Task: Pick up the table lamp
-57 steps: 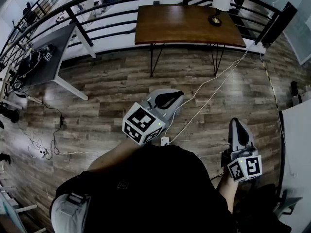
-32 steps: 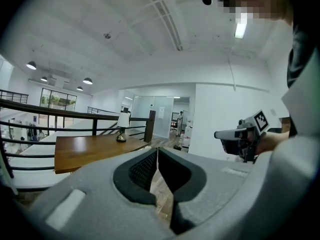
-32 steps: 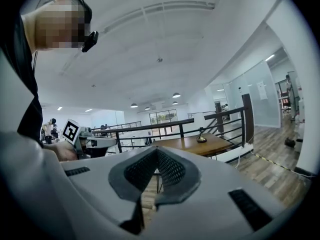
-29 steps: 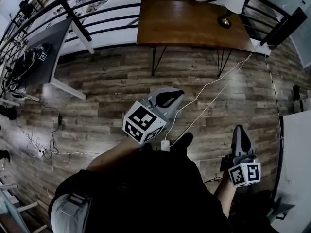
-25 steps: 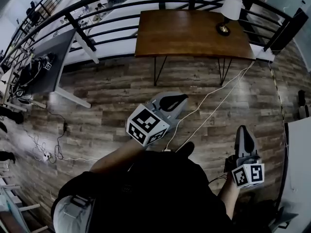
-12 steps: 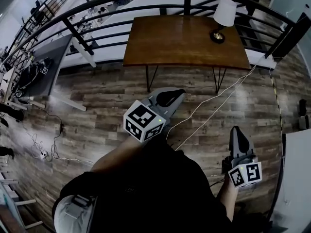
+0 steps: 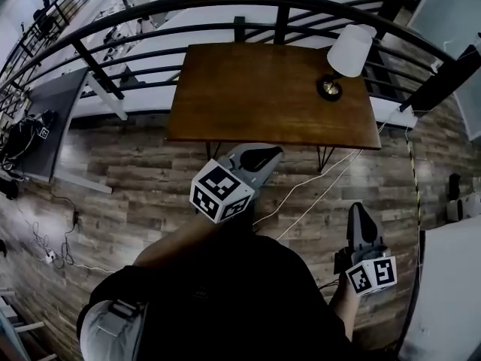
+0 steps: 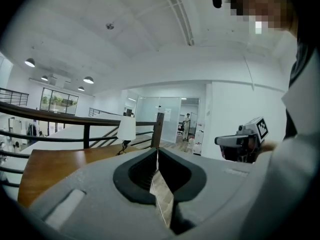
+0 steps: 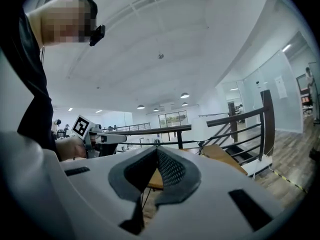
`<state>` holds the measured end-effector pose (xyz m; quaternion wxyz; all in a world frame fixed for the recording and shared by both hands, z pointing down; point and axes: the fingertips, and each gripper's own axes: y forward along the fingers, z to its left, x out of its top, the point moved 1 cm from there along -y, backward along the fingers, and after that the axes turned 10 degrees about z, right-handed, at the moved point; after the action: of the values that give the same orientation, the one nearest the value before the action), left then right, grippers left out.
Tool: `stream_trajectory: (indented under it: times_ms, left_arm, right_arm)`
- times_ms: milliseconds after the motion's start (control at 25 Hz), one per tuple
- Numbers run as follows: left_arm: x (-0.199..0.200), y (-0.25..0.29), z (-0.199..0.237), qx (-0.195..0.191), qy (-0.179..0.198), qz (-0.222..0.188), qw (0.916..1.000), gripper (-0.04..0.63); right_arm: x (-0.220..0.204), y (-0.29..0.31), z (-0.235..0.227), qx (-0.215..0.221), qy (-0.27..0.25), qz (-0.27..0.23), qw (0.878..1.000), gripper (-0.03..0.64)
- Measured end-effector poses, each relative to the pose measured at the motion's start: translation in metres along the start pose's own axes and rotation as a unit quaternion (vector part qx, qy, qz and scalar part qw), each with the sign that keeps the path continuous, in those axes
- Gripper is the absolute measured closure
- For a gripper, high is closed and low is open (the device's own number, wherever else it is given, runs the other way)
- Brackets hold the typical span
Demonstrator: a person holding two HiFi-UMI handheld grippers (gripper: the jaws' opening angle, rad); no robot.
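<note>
Table lamp stood upright on the wooden table, at the far right corner, about 1 o'clock in the head view. It had a white shade and a dark round base, and nothing touched it.

Left gripper hung over the plank floor, just short of the table's near edge, pointing to 1 o'clock. Its jaws were pressed together with nothing between them. In the left gripper view the lamp sat at 11 o'clock from the closed tips, well apart.

Right gripper was at 5 o'clock in the head view, pointing to 12 o'clock. Its jaws were also fully closed and empty, and the lamp was well apart ahead of it.

White cable ran over the floor between the two grippers, toward the table's right legs. Black railing curved behind the table at 12 o'clock. The person's dark torso filled 6 o'clock.
</note>
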<state>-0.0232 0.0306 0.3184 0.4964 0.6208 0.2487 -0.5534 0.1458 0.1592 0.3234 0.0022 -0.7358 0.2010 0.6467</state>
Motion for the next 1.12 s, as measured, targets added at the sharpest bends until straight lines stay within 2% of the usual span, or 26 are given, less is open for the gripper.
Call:
stream_trajectory:
  times_ms: [280, 400, 600, 840, 1120]
  left_arm:
    - [0.042, 0.052, 0.096, -0.053, 0.037, 0.012, 0.9978, 0.578]
    - [0.058, 0.075, 0.118, -0.070, 0.050, 0.011, 0.9963, 0.578]
    - [0.072, 0.096, 0.138, -0.087, 0.041, -0.002, 0.9954, 0.578]
    - [0.071, 0.120, 0.168, -0.087, 0.025, 0.012, 0.9958, 0.578]
    - [0.076, 0.180, 0.200, -0.077, 0.012, 0.026, 0.9966, 0.578]
  right_arm:
    - [0.064, 0.125, -0.031, 0.016, 0.047, -0.043, 0.998, 0.603]
    - [0.079, 0.164, -0.039, 0.022, 0.045, -0.035, 0.998, 0.603]
    - [0.083, 0.200, -0.043, 0.025, 0.044, -0.016, 0.999, 0.603]
    - [0.083, 0.231, -0.061, 0.025, 0.056, -0.013, 0.998, 0.603]
    - [0.073, 0.272, -0.131, 0.004, 0.055, -0.003, 0.998, 0.601]
